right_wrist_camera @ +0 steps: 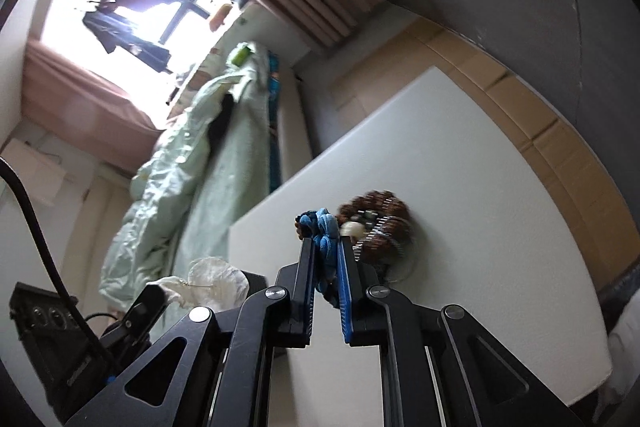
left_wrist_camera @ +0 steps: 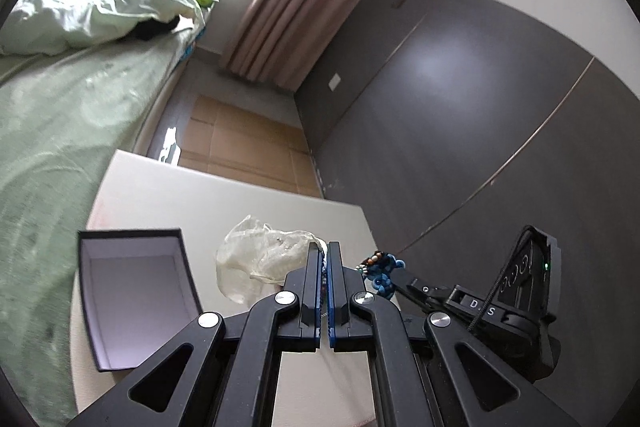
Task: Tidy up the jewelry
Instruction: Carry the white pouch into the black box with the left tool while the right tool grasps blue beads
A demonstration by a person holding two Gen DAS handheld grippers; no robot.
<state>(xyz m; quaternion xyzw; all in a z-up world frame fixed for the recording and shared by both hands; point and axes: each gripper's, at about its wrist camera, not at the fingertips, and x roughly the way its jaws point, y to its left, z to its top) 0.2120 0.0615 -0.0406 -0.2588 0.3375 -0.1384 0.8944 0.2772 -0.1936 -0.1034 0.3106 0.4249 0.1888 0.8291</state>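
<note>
The right gripper [right_wrist_camera: 325, 243] is clamped on a blue knotted cord ornament [right_wrist_camera: 322, 227], lifted beside the brown bead bracelets [right_wrist_camera: 376, 223] on the white table [right_wrist_camera: 480, 187]; the left gripper [left_wrist_camera: 324, 259], nearly closed, seems to pinch the clear plastic bag [left_wrist_camera: 264, 251]; carry the ornament level toward the open dark box [left_wrist_camera: 132, 291], letting go only once it is inside.

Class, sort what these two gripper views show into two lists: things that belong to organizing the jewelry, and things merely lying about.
Belongs to the job:
- blue knotted bracelet, clamped in the right gripper
- brown bead bracelets on the table
- open dark box
- left gripper, shut

Lying about:
- crumpled clear bag
- green bedding
- curtain
</note>
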